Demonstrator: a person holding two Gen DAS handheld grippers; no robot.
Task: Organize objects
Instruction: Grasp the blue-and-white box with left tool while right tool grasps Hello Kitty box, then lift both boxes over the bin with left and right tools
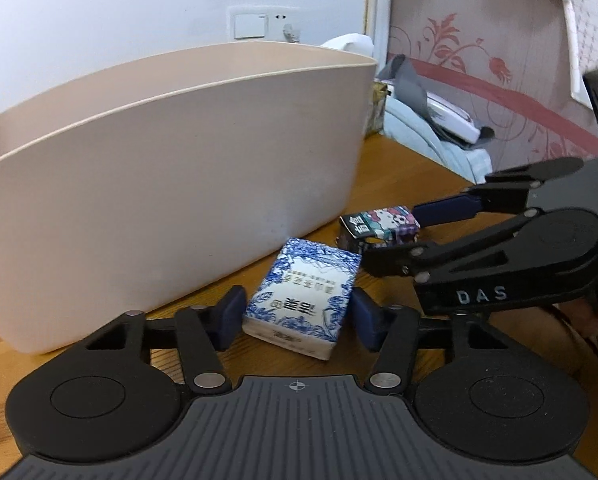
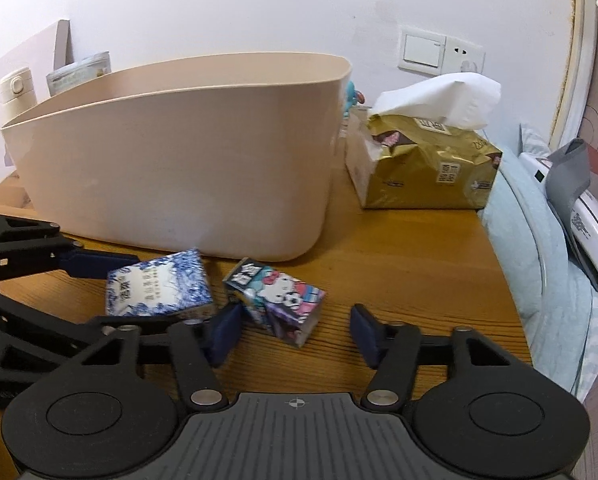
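Note:
A blue-and-white patterned tissue pack lies on the wooden table in front of a large beige bin. My left gripper is open and straddles the pack, its pads close to both sides. Just right of it lies a small cartoon-cat printed pack, beside the blue-and-white pack. My right gripper is open around the cartoon pack, which sits nearer the left pad. In the left wrist view the right gripper reaches in from the right around that cartoon pack.
The beige bin fills the back of the table. A gold tissue package with a white sheet sticking out stands right of it. The table's right edge meets light blue bedding holding a white device. A flask stands behind the bin.

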